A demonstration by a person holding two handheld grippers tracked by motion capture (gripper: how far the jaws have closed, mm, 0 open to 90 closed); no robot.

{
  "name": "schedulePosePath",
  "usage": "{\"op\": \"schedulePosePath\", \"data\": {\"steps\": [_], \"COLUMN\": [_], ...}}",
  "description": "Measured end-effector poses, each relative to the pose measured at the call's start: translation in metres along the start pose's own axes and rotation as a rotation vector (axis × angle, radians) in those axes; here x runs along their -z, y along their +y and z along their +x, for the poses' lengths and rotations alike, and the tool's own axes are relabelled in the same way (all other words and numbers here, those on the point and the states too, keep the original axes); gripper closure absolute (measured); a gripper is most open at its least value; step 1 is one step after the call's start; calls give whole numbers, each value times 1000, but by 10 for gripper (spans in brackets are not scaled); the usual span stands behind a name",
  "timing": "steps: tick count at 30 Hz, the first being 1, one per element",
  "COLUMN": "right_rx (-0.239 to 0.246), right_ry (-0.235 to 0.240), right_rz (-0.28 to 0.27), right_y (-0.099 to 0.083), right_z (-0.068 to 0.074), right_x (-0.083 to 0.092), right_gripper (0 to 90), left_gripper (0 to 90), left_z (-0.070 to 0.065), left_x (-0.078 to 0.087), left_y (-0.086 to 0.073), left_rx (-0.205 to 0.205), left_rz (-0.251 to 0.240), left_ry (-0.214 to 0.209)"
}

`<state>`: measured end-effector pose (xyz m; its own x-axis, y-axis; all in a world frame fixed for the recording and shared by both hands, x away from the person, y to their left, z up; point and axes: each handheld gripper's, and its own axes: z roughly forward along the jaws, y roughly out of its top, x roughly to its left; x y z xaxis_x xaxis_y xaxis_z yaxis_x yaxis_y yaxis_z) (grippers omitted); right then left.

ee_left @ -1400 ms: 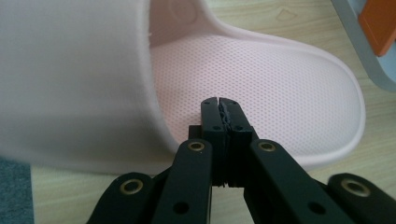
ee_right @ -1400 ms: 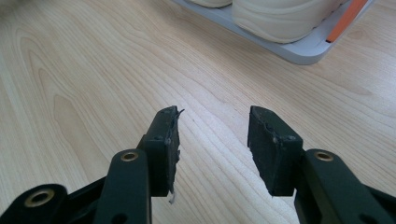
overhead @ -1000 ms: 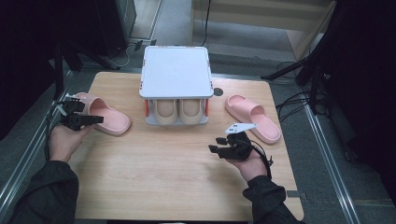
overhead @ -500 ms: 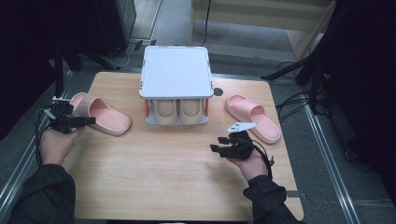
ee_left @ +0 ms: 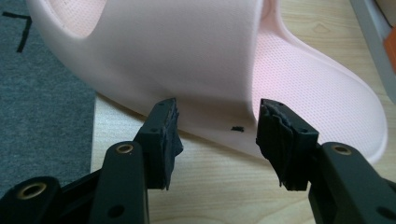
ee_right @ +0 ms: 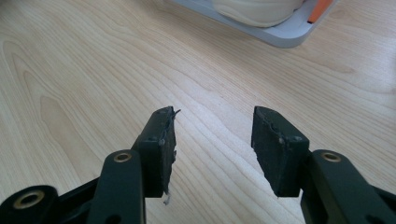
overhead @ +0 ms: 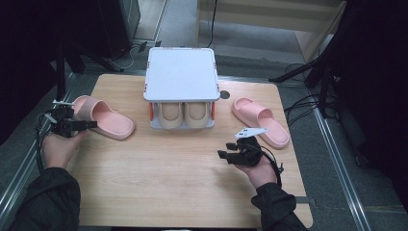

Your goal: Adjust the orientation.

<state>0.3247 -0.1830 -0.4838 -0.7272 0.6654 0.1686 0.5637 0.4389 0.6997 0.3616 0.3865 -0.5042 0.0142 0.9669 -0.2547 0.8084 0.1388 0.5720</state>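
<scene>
A pink slipper (overhead: 103, 118) lies at the table's left edge, its toe band (ee_left: 163, 51) close in the left gripper view. My left gripper (overhead: 91, 125) is level with it; its jaws have just been opening and stand open at the slipper's side (ee_left: 217, 122), with nothing pressed between the pads. A second pink slipper (overhead: 260, 120) lies at the right. My right gripper (overhead: 222, 155) hovers open over bare wood (ee_right: 212, 126) in front of the rack, holding nothing.
A white-topped shoe rack (overhead: 181, 74) stands at the table's back middle, with a beige pair of slippers (overhead: 185, 113) on its lower shelf. The rack's base edge (ee_right: 280, 35) is ahead of the right gripper. Grey floor (ee_left: 42, 93) drops off past the table's left edge.
My left gripper has drawn back to the left from the pink slipper and its jaws have widened. The slipper stays where it was. The right hand has not moved.
</scene>
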Motion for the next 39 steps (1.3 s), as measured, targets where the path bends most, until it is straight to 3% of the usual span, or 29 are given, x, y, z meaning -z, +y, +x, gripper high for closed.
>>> {"op": "schedulePosePath", "data": {"steps": [7,12,16,20,22,31,39], "right_rx": [-4,-8,-3,-11,-12,-13,-14], "right_ry": [-3,-7,-10,-14,-15,-20,-23], "right_rz": [3,6,10,9,9,8,-3], "right_y": [-4,-5,-6,-6,-6,-6,-6], "right_z": [-1,0,0,0,0,-2,-4], "right_x": [2,2,3,3,3,3,5], "right_gripper": [505,506,506,506,505,508,510], "left_gripper": [437,441,508,691,741,849,855], "left_z": [0,2,7,10,13,18,15], "left_x": [-3,-6,-6,-2,0,5,11], "left_y": [3,6,7,7,7,7,9], "left_rx": [6,34,37,41,40,21,-6], "left_rz": [-6,-22,-32,-55,-56,-52,-54], "left_ry": [18,57,59,69,69,86,63]}}
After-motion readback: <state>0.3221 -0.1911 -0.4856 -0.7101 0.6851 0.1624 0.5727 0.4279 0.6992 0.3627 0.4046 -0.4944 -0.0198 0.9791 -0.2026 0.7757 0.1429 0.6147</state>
